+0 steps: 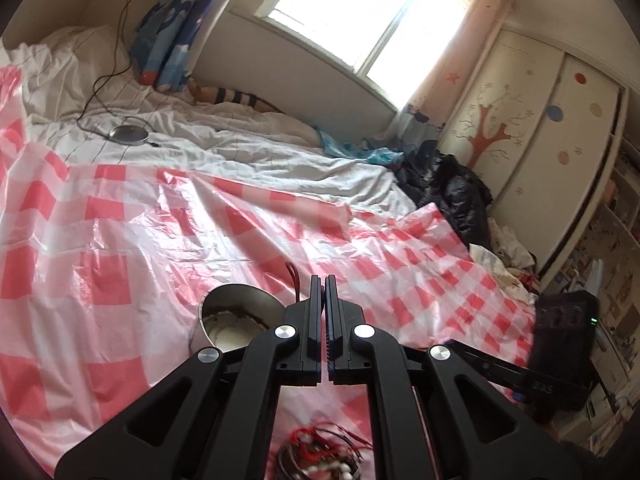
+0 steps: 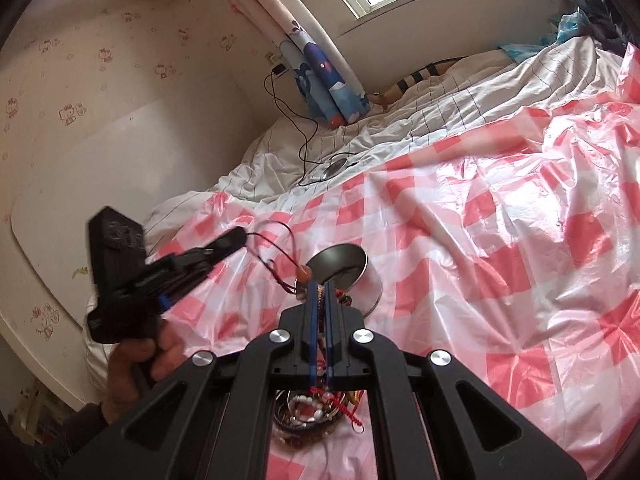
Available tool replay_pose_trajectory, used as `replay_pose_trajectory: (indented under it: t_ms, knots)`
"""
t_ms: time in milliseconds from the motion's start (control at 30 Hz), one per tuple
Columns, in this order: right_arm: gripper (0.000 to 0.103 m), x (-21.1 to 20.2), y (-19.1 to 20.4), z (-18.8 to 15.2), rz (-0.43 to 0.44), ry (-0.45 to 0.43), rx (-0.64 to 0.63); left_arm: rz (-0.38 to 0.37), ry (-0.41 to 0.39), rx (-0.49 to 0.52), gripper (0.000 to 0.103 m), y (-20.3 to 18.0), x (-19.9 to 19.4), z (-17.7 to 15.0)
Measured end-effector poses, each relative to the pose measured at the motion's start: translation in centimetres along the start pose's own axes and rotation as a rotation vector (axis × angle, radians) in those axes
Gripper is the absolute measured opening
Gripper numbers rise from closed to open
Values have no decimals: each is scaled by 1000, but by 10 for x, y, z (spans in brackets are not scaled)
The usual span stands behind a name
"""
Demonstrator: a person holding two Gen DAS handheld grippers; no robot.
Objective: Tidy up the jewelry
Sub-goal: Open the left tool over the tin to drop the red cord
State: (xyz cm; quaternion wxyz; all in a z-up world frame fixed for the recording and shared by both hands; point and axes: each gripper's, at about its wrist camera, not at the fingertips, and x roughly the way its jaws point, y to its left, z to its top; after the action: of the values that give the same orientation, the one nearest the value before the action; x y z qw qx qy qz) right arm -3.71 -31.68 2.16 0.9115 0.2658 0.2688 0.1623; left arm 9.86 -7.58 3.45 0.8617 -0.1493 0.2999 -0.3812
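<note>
A round metal tin (image 1: 236, 320) stands on the pink checked sheet just left of my left gripper (image 1: 325, 280); it also shows in the right wrist view (image 2: 348, 270). The left gripper is shut on a thin dark red cord (image 1: 294, 276), which trails to an orange bead (image 2: 305, 271) over the tin. My right gripper (image 2: 319, 286) is shut on a beaded string (image 2: 320, 300). A pile of bracelets and red cords (image 2: 316, 404) lies beneath it, also low in the left wrist view (image 1: 324, 456).
The pink checked plastic sheet (image 2: 500, 240) covers a bed with white bedding (image 1: 240, 152). A round mirror with a cable (image 1: 129, 134) lies on the bedding. Dark clothes (image 1: 452, 188) are piled by the wardrobe (image 1: 540, 120). The right gripper body (image 1: 560, 344) is at the right.
</note>
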Motion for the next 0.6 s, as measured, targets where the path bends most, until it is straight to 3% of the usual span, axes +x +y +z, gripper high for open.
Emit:
replay_pose_trajectory:
  t_ms: [67,200,300,367,400,433,533,600]
  knots:
    - [4,5,0,8,8,-3,1,53,34,-12,2,12,20,2]
    - [4,19,5,19,29,-6,-10,232,190,-31,2,38,62,-7]
    - [4,36,13,29,51,-5,-29,259,218,-105,8,53,61,-9]
    - [4,49,17,34,71,-2,-29,288,174,-94,29,53,47,-2]
    - [4,59,19,38,86,3,-25,309,145,-89,50,52,38,1]
    - [4,67,20,39,101,8,-16,325,116,-89,60,51,28,4]
    - [4,103,11,42,121,49,50,341,85,-104,61,57,9,7]
    - [5,133,1,35,0,127,54,363,106,-103,61,61,3,4]
